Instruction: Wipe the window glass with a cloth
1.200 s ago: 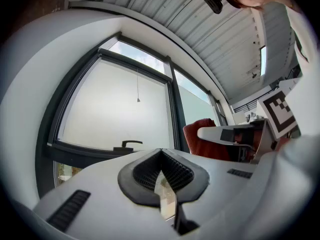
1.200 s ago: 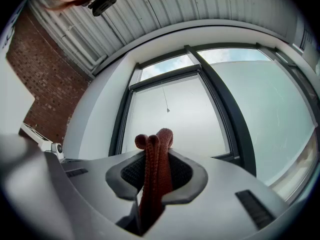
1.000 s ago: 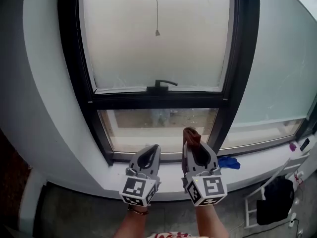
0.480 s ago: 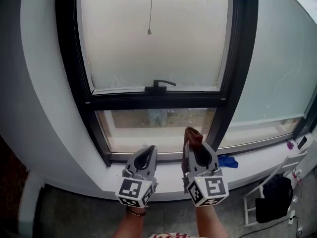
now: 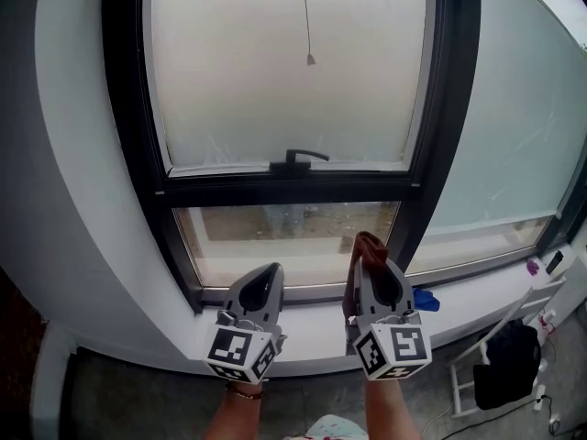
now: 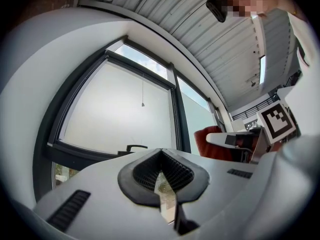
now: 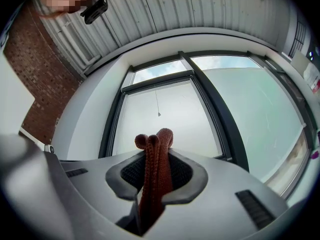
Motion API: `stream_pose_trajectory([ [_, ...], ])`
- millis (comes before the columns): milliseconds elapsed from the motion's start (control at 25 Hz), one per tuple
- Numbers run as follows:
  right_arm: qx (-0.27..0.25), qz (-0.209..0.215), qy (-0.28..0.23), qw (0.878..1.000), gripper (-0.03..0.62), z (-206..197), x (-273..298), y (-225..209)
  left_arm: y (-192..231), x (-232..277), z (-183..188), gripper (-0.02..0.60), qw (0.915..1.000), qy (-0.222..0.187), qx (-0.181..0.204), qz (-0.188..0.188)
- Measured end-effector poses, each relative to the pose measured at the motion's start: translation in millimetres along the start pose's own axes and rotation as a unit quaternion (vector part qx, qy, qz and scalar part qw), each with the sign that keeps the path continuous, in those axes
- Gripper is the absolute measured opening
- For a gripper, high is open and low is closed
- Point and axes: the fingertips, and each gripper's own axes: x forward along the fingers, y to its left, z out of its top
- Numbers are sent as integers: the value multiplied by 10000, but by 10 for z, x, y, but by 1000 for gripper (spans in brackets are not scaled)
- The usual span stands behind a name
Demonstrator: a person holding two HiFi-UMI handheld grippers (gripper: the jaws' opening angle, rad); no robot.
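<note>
A brown knitted cloth (image 5: 365,248) (image 7: 153,174) is pinched in my right gripper (image 5: 369,264) (image 7: 152,184), its folded end sticking out past the jaws toward the window. The window glass (image 5: 284,71) (image 7: 165,124) is a large frosted pane in a black frame, with a clear lower pane (image 5: 289,241) below a black handle (image 5: 295,159). The right gripper is held below the lower pane, apart from the glass. My left gripper (image 5: 264,282) (image 6: 161,181) is beside it, shut with nothing between its jaws.
A white sill (image 5: 312,324) runs under the window, with a blue object (image 5: 424,299) lying on it at the right. A blind cord (image 5: 308,26) hangs in front of the upper pane. A second frosted pane (image 5: 523,126) lies to the right. White folding furniture and a dark bag (image 5: 509,369) stand at lower right.
Both grippers have dropped slightly and spread a little apart in the head view. The hanging cord appears shifted right as the view moved. The cloth stays gripped.
</note>
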Motion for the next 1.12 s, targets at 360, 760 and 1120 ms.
stream_pose_trajectory([
  [360,-71,-405,-113,9991,87,-140,438,-587,243,304,-351,20,9998,147,-127,93],
  [760,-259,-756,-395,9960,87,-157,1811,-1924,663,1712,-409,20,9990,-122,107,407],
  [1120,-613,-1038,-563,9911,87,-148,2960,-2915,890,2593,-562,20,9966,-187,205,779],
])
